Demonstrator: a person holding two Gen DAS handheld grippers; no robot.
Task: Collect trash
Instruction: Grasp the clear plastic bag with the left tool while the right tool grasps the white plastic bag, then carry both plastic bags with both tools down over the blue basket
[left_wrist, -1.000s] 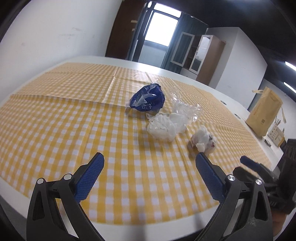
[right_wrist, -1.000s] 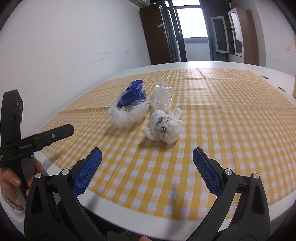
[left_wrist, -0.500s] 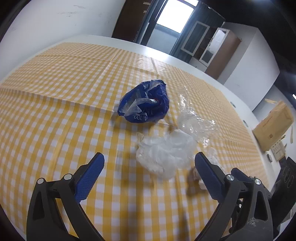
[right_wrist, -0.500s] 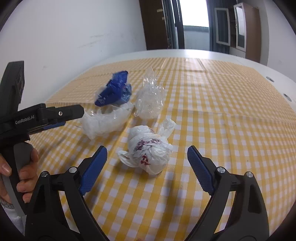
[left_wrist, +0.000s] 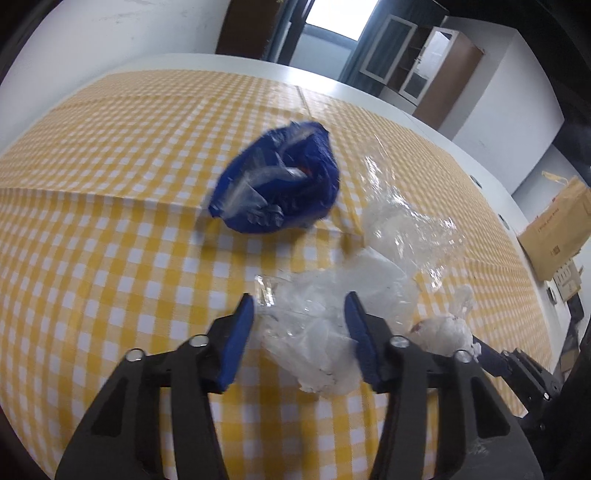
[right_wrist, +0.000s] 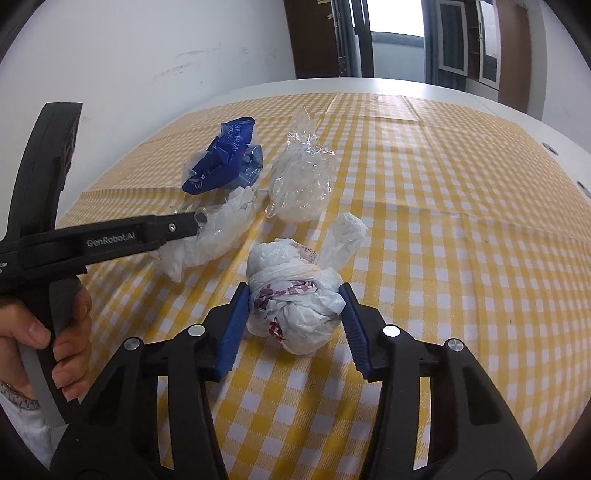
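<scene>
Both grippers are down over the trash now, each with a bundle between its blue-padded fingers. Left gripper (left_wrist: 299, 314), black-framed, has its jaws about half open and closing around a crumpled white translucent plastic bag (left_wrist: 325, 332); the bag fills the gap, its left edge right at the left pad, though the blur makes it hard to say whether both pads press yet. From the right wrist view that same bag (right_wrist: 210, 240) lies under the tip of the left gripper (right_wrist: 192, 225), and a person's hand (right_wrist: 55, 332) grips its handle at the left edge.

Right gripper (right_wrist: 295, 306) is closing too, jaws at middle width, straddling a knotted white plastic bag with dark red print (right_wrist: 291, 299). Its pads sit just at the bag's two sides, the left pad touching or nearly so. In the left wrist view this bag (left_wrist: 443, 328) shows beside the right gripper's tip.

Further out on the yellow-and-white checked tablecloth (right_wrist: 461, 221) lie two more pieces: a crumpled blue plastic wrapper with white lettering (right_wrist: 225, 162), and just beside it a clear cellophane bag twisted at the top (right_wrist: 301, 181). Wrapper (left_wrist: 280, 188) and cellophane (left_wrist: 406, 221) sit beyond the white bag. A brown cardboard box (left_wrist: 554, 229) stands off the table's far right.
</scene>
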